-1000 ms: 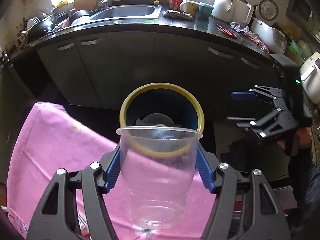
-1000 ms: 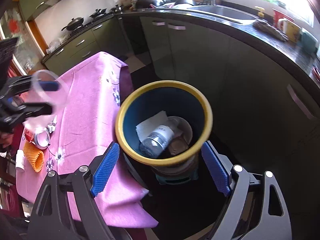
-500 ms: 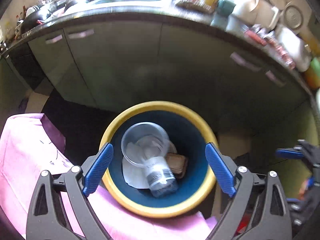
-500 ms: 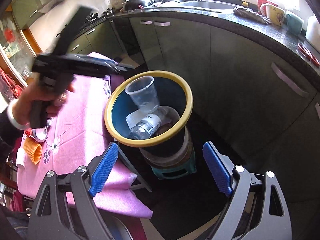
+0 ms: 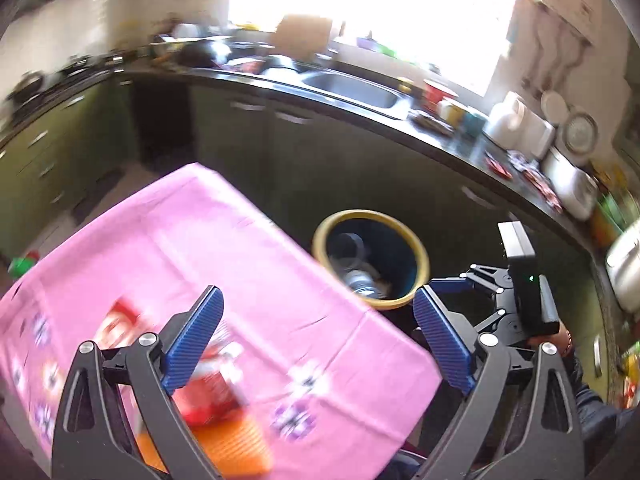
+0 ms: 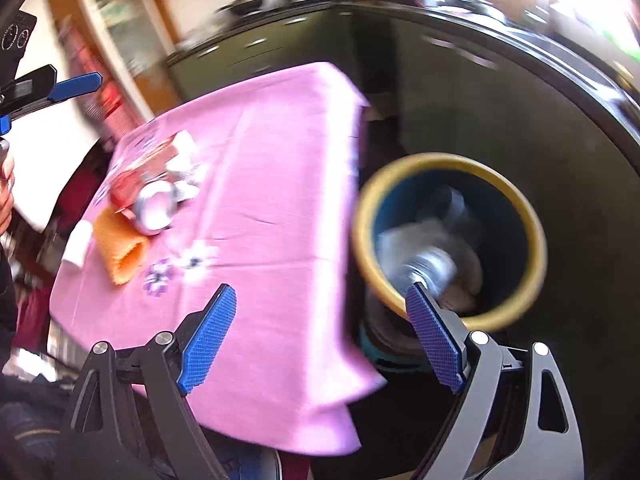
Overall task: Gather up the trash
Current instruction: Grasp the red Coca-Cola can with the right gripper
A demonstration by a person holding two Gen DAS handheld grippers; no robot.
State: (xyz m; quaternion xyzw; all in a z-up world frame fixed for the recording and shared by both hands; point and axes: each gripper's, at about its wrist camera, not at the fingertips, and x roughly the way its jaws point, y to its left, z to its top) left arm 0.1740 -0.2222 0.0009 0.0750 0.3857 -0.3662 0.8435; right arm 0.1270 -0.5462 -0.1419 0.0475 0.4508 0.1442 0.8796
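The trash bin (image 5: 416, 248), dark blue with a yellow rim (image 6: 536, 236), stands on the floor beside the pink-clothed table (image 5: 224, 236). A clear plastic cup (image 5: 348, 244) and a bottle (image 6: 432, 268) lie inside it with paper. My left gripper (image 5: 316, 340) hangs over the table's near corner, jaws opening, nothing between them. A red packet (image 6: 140, 172), a silver can (image 6: 156, 204), an orange ribbed sleeve (image 6: 120, 248) and a small white piece (image 6: 78, 246) lie on the cloth. My right gripper (image 6: 320, 336) is open and empty over the table edge next to the bin.
A dark kitchen counter (image 5: 440, 148) with a sink (image 5: 352, 88), mugs and appliances curves behind the bin. Green cabinets (image 5: 48, 148) line the left wall. A person's hand (image 6: 6, 188) shows at the left edge. Both views are motion-blurred.
The left gripper let the clear cup fall into the bin, then pulled back and up over the table. The right gripper swung left from the bin toward the table edge.
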